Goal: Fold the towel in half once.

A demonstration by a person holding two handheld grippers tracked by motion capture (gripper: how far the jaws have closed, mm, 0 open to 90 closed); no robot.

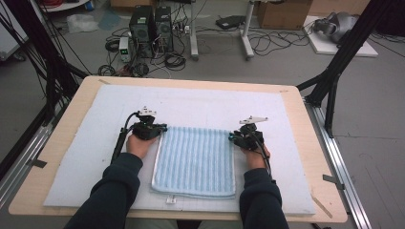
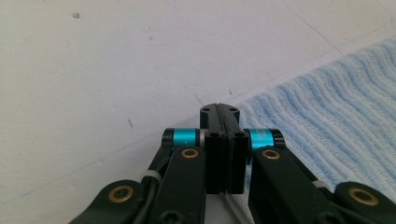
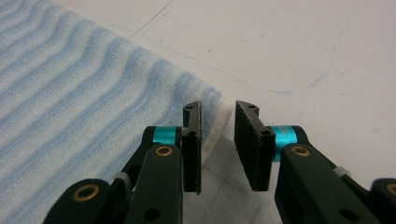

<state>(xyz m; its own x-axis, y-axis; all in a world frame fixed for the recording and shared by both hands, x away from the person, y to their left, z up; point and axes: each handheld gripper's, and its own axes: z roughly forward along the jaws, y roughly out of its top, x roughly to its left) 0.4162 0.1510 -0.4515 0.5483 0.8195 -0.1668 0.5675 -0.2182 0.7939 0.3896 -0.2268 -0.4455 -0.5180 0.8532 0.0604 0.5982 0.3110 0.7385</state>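
A wooden table [image 1: 57, 157] carries a white foam mat [image 1: 95, 143] that covers nearly all of its top, leaving a bare wood margin on every side. On the mat, centred and towards the person's side, lies a light blue ribbed towel [image 1: 196, 160], roughly square, spread flat, with fine ridges running across its weave and a pale whitish hem along its edges; its near edge shows a second layer beneath, and a small white tag pokes out at the near left corner. Its far edge runs straight between the two grippers, with wide bare mat beyond it and to either side, and a narrower strip between its near edge and the mat's near edge. The left gripper [image 1: 161, 128] sits at the towel's far left corner; in the left gripper view [image 2: 219, 112] its jaws are pressed together with no gap, their tips right at the towel's corner [image 2: 327, 126], though whether any cloth is caught between them cannot be told. The right gripper [image 1: 232, 137] sits at the far right corner; in the right gripper view [image 3: 218, 114] its jaws stand apart, with the towel's white-hemmed corner [image 3: 93, 93] lying just ahead of and between them, not clamped.
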